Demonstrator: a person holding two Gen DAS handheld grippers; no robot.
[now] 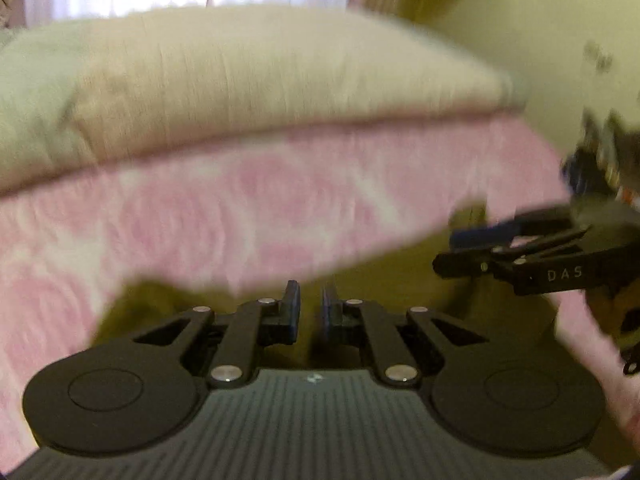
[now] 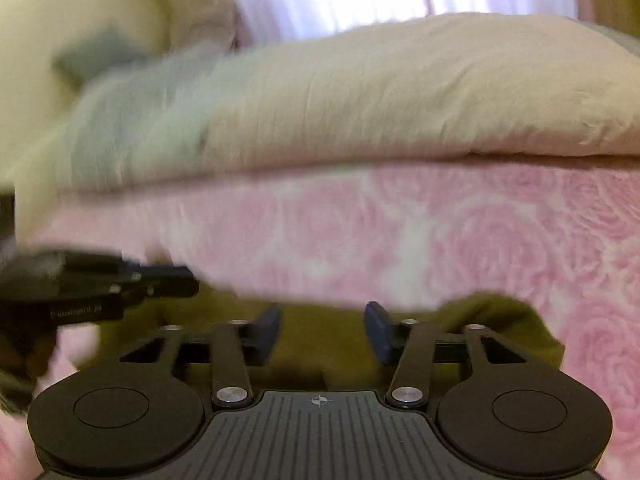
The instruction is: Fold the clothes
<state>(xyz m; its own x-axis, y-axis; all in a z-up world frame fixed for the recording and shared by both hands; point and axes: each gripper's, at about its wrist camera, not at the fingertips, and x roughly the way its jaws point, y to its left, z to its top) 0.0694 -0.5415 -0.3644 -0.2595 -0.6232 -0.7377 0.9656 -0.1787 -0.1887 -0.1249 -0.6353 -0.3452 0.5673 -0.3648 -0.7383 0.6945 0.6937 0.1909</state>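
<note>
Olive-green garment [image 2: 328,356] lies bunched on the pink rose bedspread [image 2: 500,232], just under both grippers. Left gripper [image 1: 311,312] jaws nearly together w/ nothing visibly pinched; right gripper [image 2: 323,332] jaws apart, empty. Risk: frames v. blurred, so closing now may grab bedspread along w/ cloth, or miss the hem

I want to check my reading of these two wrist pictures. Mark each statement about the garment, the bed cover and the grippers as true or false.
1. The garment is olive green. True.
2. It lies on a blue striped cover. False: the bed cover is pink with roses.
3. The right gripper has its jaws apart. True.
4. The left gripper is wide open. False: its jaws are nearly closed.
5. A beige pillow lies beyond the cover. True.
</note>
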